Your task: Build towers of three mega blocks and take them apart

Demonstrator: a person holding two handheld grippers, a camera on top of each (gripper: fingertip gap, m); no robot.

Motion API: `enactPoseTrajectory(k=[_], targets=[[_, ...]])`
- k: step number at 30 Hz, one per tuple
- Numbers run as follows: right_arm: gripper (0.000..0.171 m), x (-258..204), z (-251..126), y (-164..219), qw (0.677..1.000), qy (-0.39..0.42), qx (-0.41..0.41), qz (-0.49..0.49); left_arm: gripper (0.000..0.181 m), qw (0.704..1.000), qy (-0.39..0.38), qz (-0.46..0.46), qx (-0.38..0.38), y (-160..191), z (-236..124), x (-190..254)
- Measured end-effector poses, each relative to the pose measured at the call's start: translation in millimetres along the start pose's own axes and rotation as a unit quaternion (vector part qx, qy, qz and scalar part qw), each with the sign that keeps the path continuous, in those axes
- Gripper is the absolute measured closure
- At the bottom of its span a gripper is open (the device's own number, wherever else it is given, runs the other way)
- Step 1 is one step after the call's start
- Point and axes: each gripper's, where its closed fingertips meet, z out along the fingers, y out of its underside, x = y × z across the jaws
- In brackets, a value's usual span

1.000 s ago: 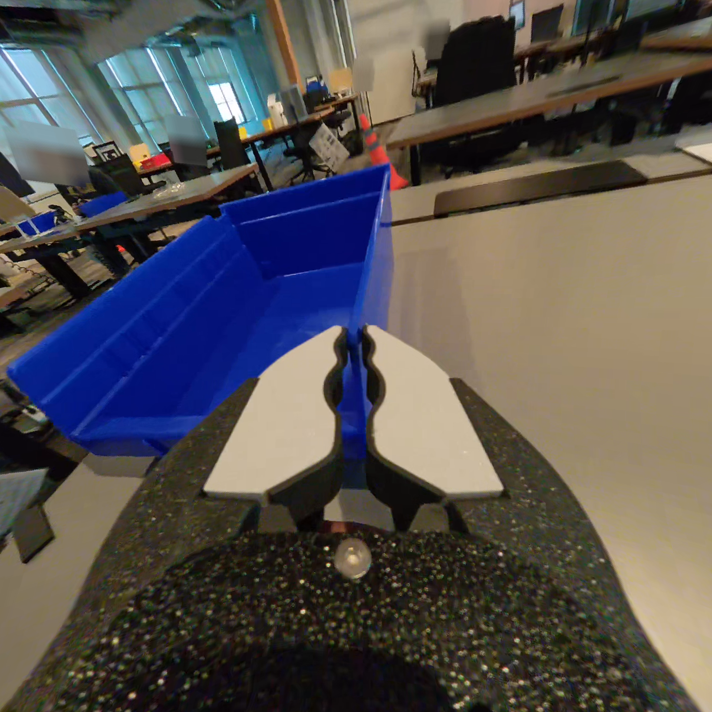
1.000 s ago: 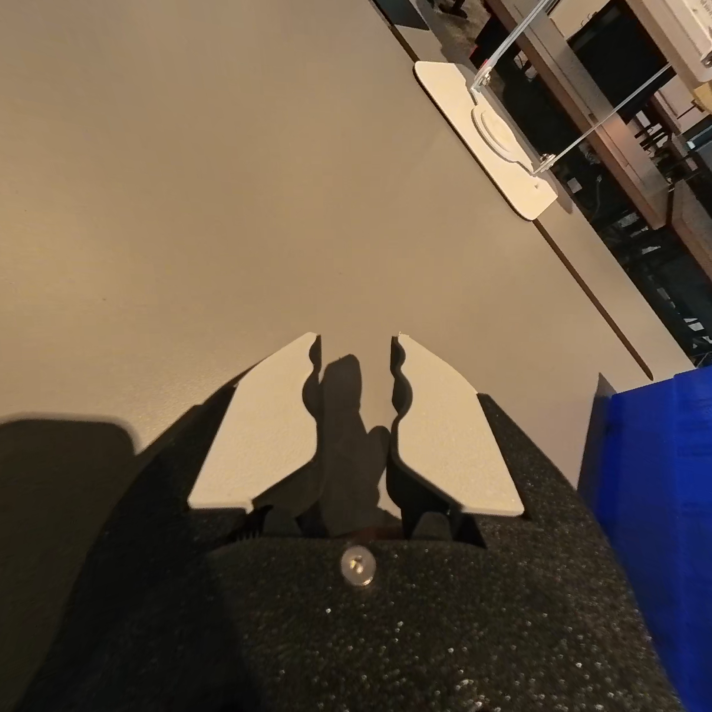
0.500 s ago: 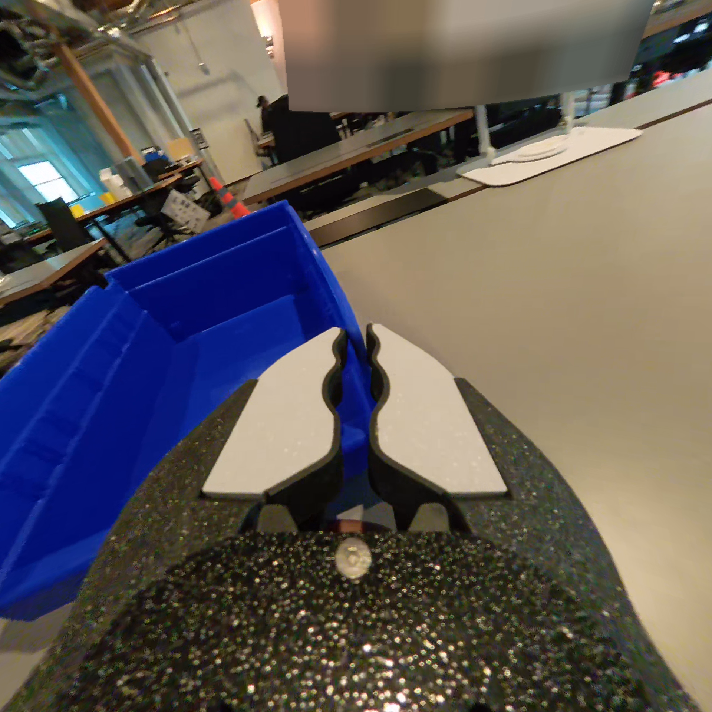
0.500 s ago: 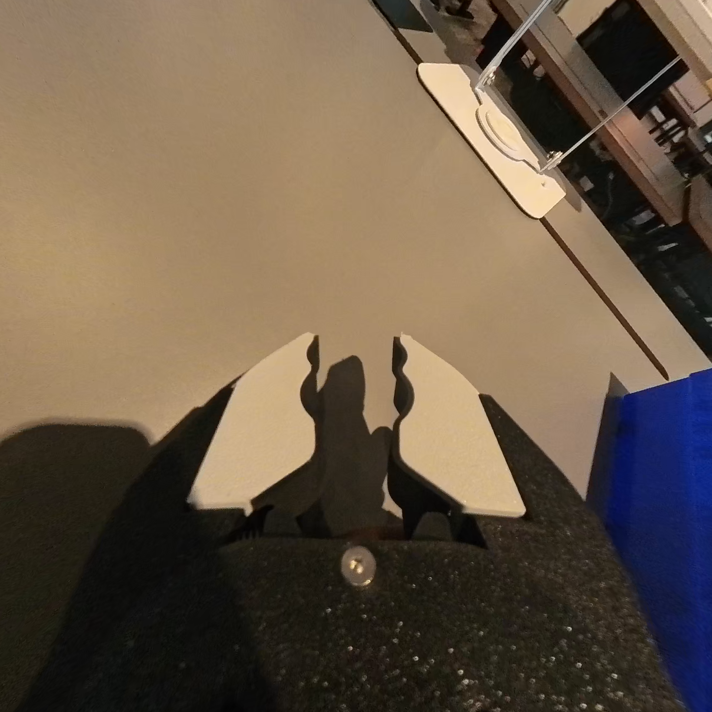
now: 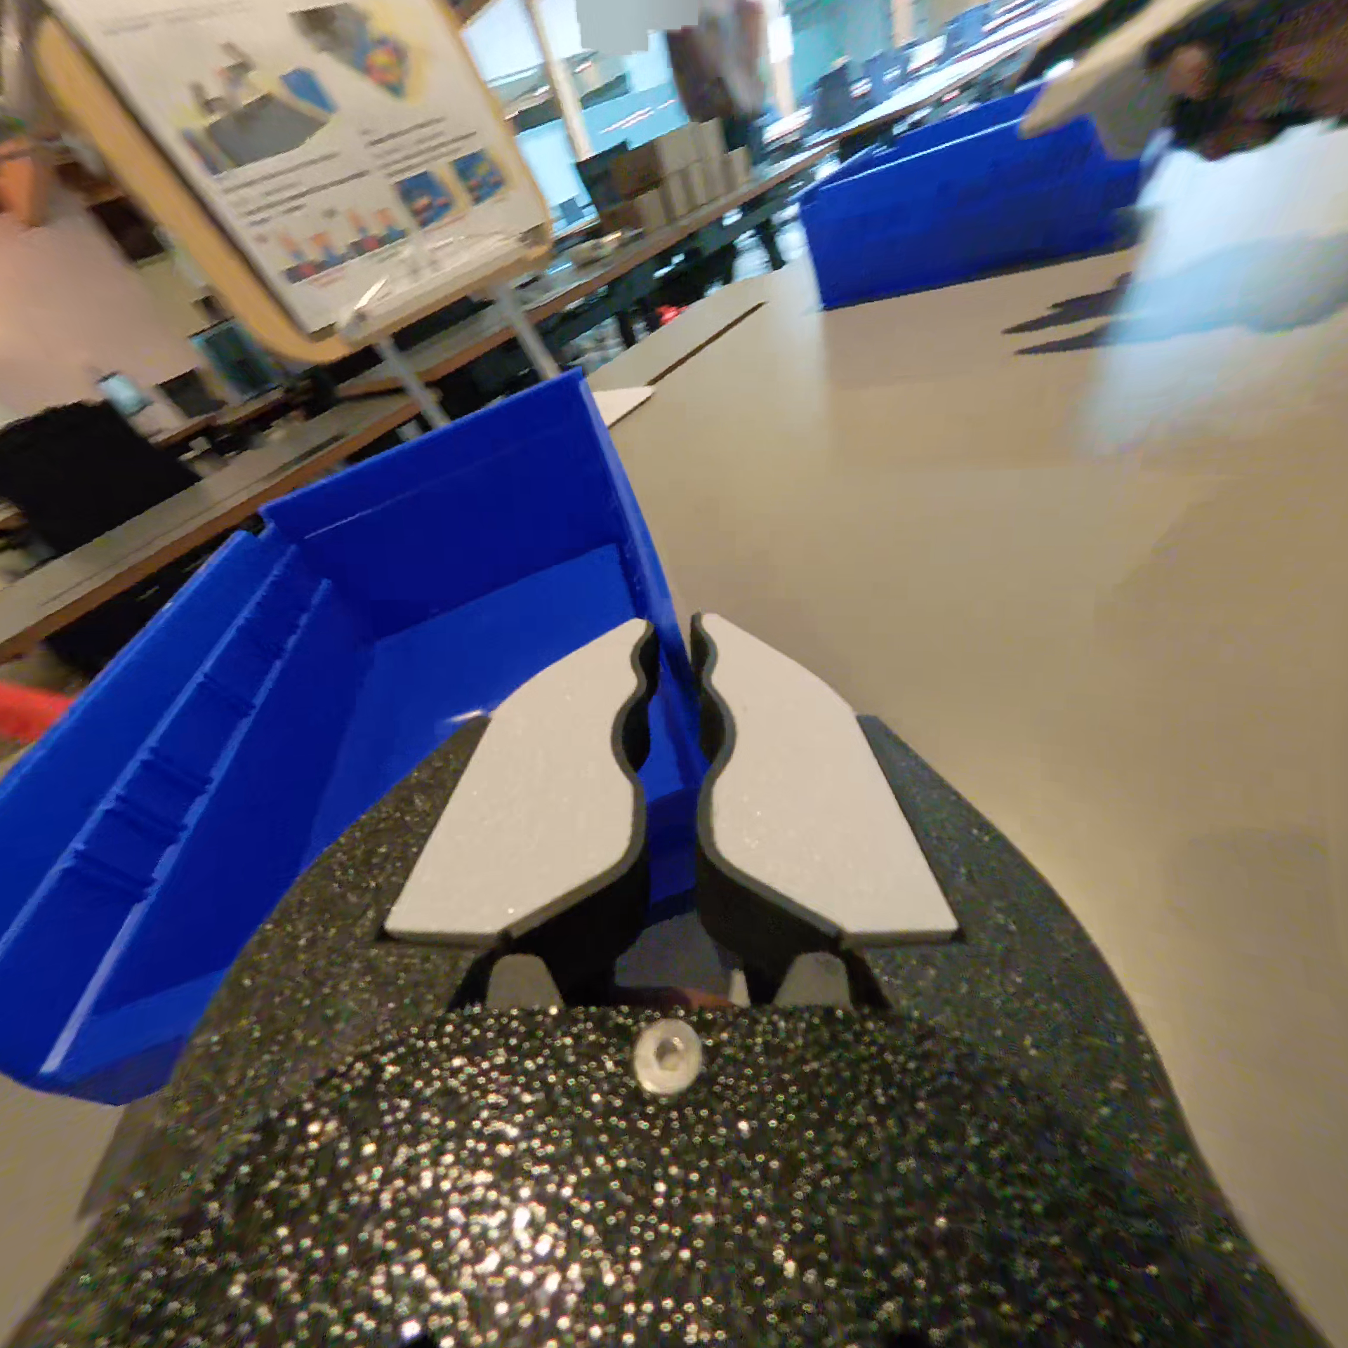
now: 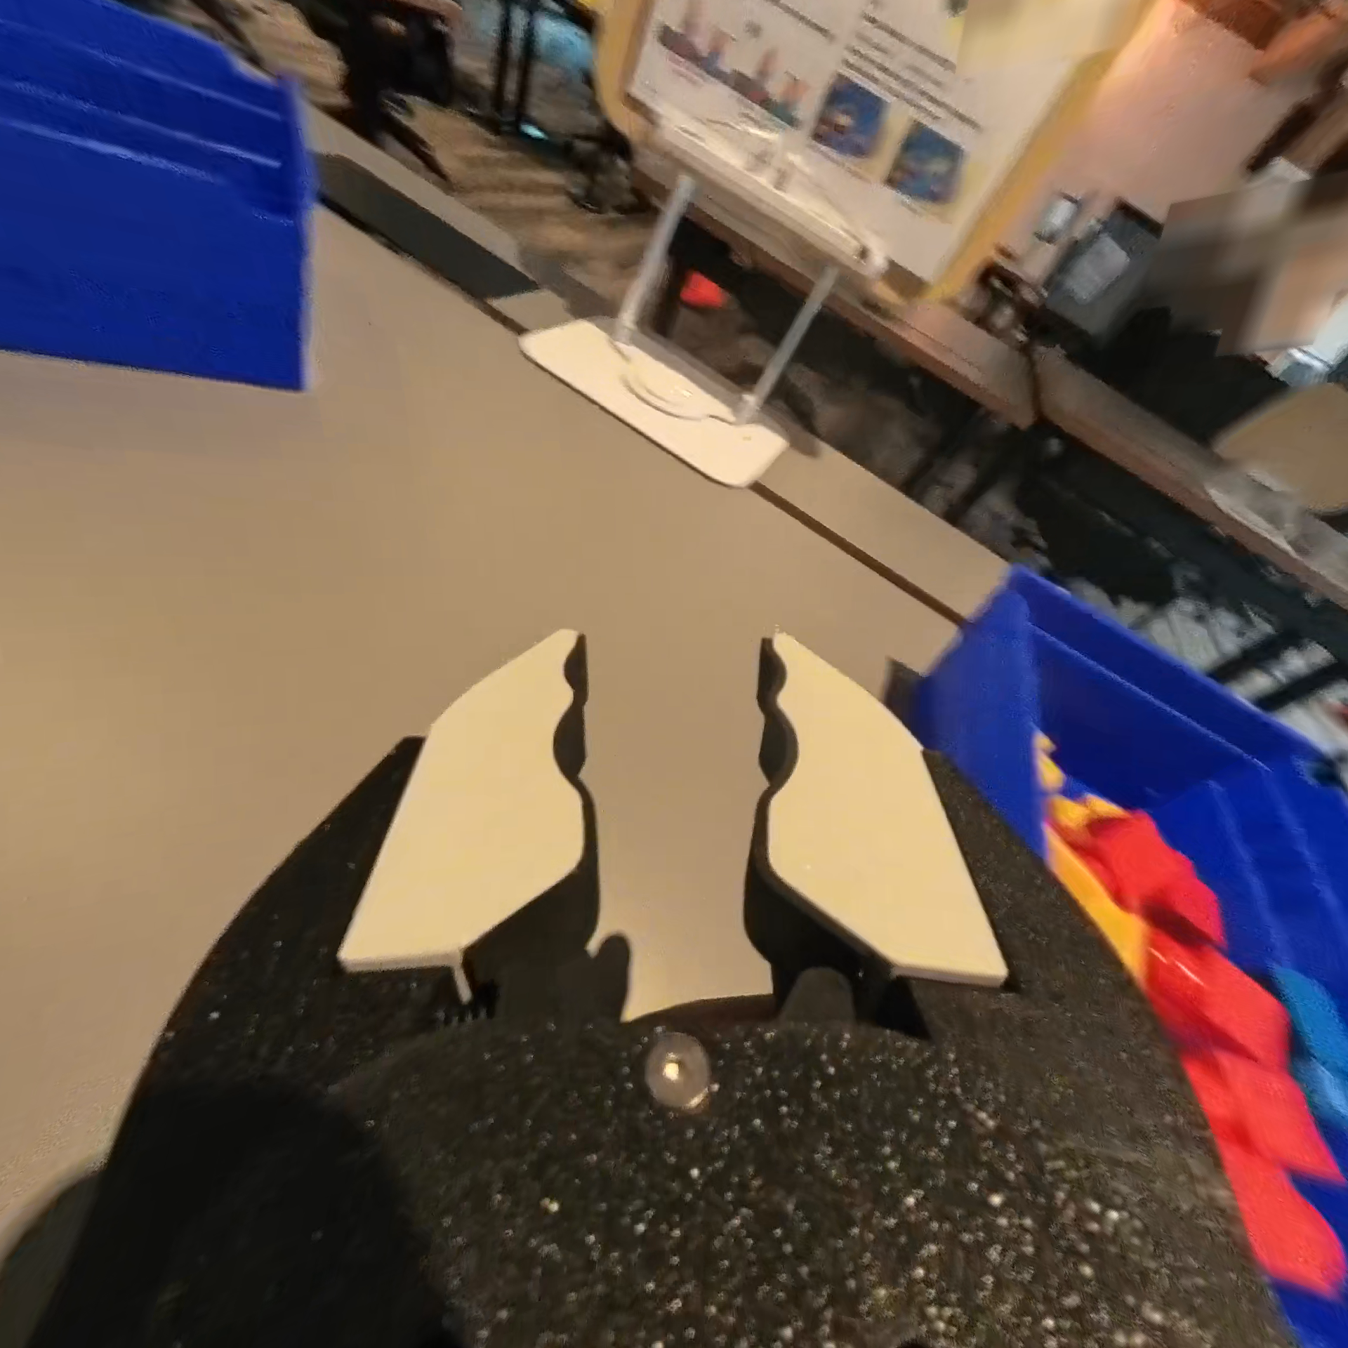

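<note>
Nearest, the left gripper [image 5: 675, 636] hangs with its grey, wavy-edged fingers almost together and empty, above the wall of an empty blue plastic bin [image 5: 467, 474]. The right gripper [image 6: 671, 645] is spread apart, also empty, over the smooth grey tabletop [image 6: 292, 510]. Just to its right, red, yellow and blue plastic mega blocks [image 6: 1196, 970] lie heaped in another blue plastic bin [image 6: 977, 678]. They are probably light, rigid and slick, so pinching flat opposite sides seems best. Farther off stands a white-based sign stand [image 6: 656, 394].

- No writing can be read in either view.
- A printed sheet [image 5: 306, 138] with small pictures stands on a clear stand [image 6: 700, 386] on the table [image 5: 1021, 583]; its lines are too blurred to make out.
</note>
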Motion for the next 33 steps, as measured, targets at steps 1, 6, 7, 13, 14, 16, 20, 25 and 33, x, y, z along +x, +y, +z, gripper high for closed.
enactPoseTrajectory(k=[1,6,7,13,14,16,20,25,33], targets=[[0.123,14,-8,2,1.000,0.019,-0.017,0.006,0.173,1.000,0.026,-0.001,0.010,-3,1,9],[0.112,74,-47,35,0.989,0.093,-0.106,0.034,0.174,0.989,0.144,-0.001,0.044,-16,-4,48],[0.110,81,-51,43,0.987,0.094,-0.119,0.048,0.175,0.985,0.167,-0.002,0.051,-18,-6,55],[0.113,109,-60,84,0.976,0.110,-0.160,0.104,0.176,0.957,0.279,-0.018,0.078,-29,-21,87],[0.116,110,-59,91,0.974,0.107,-0.169,0.108,0.176,0.953,0.293,-0.022,0.081,-30,-23,90],[0.127,106,-53,102,0.973,0.094,-0.185,0.101,0.176,0.947,0.309,-0.026,0.083,-31,-25,95],[0.165,106,-43,109,0.974,0.109,-0.193,0.046,0.177,0.938,0.334,-0.029,0.085,-33,-29,102],[0.164,87,-30,96,0.986,0.065,-0.147,0.044,0.175,0.925,0.366,-0.034,0.090,-36,-35,111],[0.161,23,-2,61,0.995,-0.014,-0.097,-0.019,0.176,0.913,0.396,-0.035,0.097,-39,-41,120]])
